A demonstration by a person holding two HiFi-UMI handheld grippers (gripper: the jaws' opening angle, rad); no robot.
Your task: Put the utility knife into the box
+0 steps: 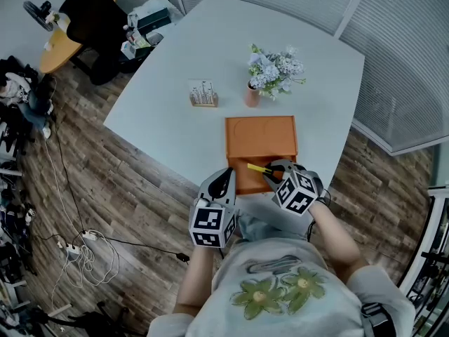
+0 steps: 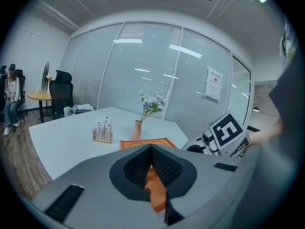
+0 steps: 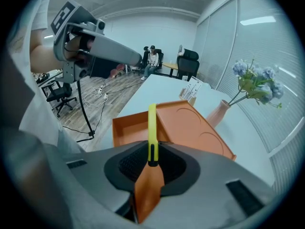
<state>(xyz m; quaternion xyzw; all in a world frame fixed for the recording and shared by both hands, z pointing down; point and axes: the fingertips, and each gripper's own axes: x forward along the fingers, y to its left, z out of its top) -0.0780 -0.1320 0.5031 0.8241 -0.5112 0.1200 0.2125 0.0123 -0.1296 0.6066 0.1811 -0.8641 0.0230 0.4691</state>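
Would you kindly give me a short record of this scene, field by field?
Right tongs: closed on the yellow utility knife, held over the open drawer
Left tongs: closed on what looks like the box's near left edge
Box: orange, on the white table, drawer open towards the person
Knife in box: not yet
Also on table: vase of flowers and wooden holder, beyond the box

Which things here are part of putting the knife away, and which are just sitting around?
In the job:
utility knife, held in the right gripper
orange box

Lying about:
flower vase
wooden rack
black chair
floor cables
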